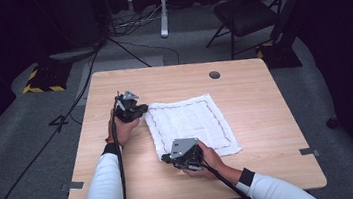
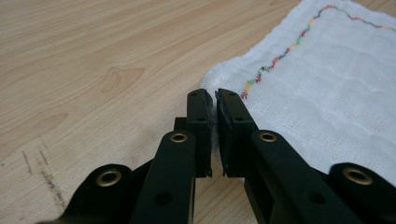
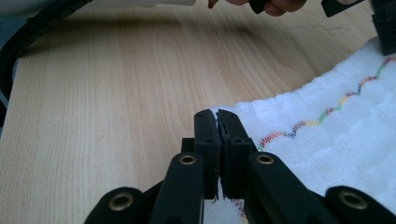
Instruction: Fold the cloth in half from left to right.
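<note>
The left gripper (image 2: 214,100) has its jaws pressed nearly together on the corner of a white cloth (image 2: 322,88), a thin fold of fabric pinched between them. The right gripper (image 3: 217,116) is likewise clamped on the cloth (image 3: 336,140) at another corner, the jaws meeting with only the fabric between.

From the high view the cloth (image 1: 190,123) lies spread flat on the wooden table (image 1: 259,95), the left gripper (image 1: 138,110) at its far-left corner and the right gripper (image 1: 167,157) at its near-left corner — both along the same edge.

The gripper views bring out what the high view blurs — a wavy multicoloured stitch line running inside the hem. The right gripper view also catches the person's other hand (image 3: 280,5) at the top edge.
</note>
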